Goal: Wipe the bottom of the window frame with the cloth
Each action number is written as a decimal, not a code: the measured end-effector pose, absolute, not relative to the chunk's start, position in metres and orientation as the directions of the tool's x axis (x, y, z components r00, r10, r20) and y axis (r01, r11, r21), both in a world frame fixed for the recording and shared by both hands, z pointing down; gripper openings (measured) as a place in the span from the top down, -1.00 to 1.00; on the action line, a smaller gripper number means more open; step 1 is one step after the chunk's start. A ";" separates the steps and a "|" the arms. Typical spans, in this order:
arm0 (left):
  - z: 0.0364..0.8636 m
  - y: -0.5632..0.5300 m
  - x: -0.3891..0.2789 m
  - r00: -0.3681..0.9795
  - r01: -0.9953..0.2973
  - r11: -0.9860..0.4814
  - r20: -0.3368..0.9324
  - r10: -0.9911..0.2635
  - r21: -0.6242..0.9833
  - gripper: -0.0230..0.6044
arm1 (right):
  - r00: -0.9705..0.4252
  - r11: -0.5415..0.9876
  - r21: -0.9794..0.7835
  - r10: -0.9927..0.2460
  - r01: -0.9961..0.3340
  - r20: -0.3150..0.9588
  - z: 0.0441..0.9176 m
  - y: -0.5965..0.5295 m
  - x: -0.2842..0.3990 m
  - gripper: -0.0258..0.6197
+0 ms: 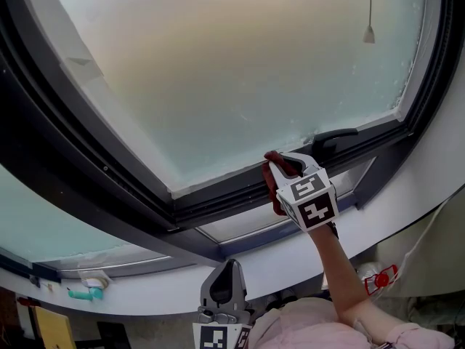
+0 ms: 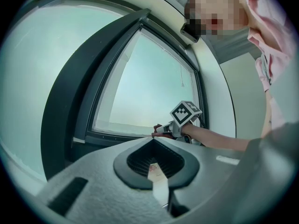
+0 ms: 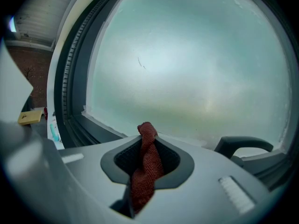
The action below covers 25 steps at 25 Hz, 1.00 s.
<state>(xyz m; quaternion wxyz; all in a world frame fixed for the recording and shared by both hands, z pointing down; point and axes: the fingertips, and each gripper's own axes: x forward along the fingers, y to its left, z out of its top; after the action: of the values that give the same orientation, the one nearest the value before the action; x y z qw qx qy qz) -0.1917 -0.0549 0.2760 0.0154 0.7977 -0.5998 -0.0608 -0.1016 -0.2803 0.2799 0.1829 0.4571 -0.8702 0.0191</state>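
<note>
- Head view: my right gripper holds a dark red woven cloth at the bottom rail of the dark grey window frame. My left gripper sits low, well apart.
- Left gripper view: jaws together, nothing between them.
- Right gripper view: jaws clamped on the cloth, its tip at the frosted glass pane's lower edge.

Straight ahead of the jaws of the right gripper, a frosted pane glows with soft, pale daylight. A dark window frame borders it left of and below the jaws, with a black handle just right of them. A pull cord hangs higher right. A white surround curves beneath.
</note>
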 end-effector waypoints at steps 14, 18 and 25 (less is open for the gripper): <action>0.268 -0.050 -0.180 0.254 -0.964 -0.260 -0.111 -0.961 0.051 0.94 | -0.471 0.542 0.166 -0.817 -0.824 0.333 0.280 -0.284 -0.087 0.72; 0.264 -0.046 -0.177 0.243 -0.967 -0.250 -0.125 -0.962 0.050 0.94 | -0.450 0.538 0.226 -0.824 -0.812 0.344 0.279 -0.283 -0.090 0.72; 0.260 -0.041 -0.173 0.229 -0.972 -0.235 -0.140 -0.963 0.030 0.94 | -0.520 0.573 0.153 -0.806 -0.805 0.284 0.278 -0.281 -0.088 0.72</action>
<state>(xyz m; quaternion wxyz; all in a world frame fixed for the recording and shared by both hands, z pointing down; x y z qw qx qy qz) -0.1729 -0.0410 0.2604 -0.0319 0.7832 -0.6176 -0.0645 -0.0883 -0.2806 0.2782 0.1634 0.4620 -0.8717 -0.0011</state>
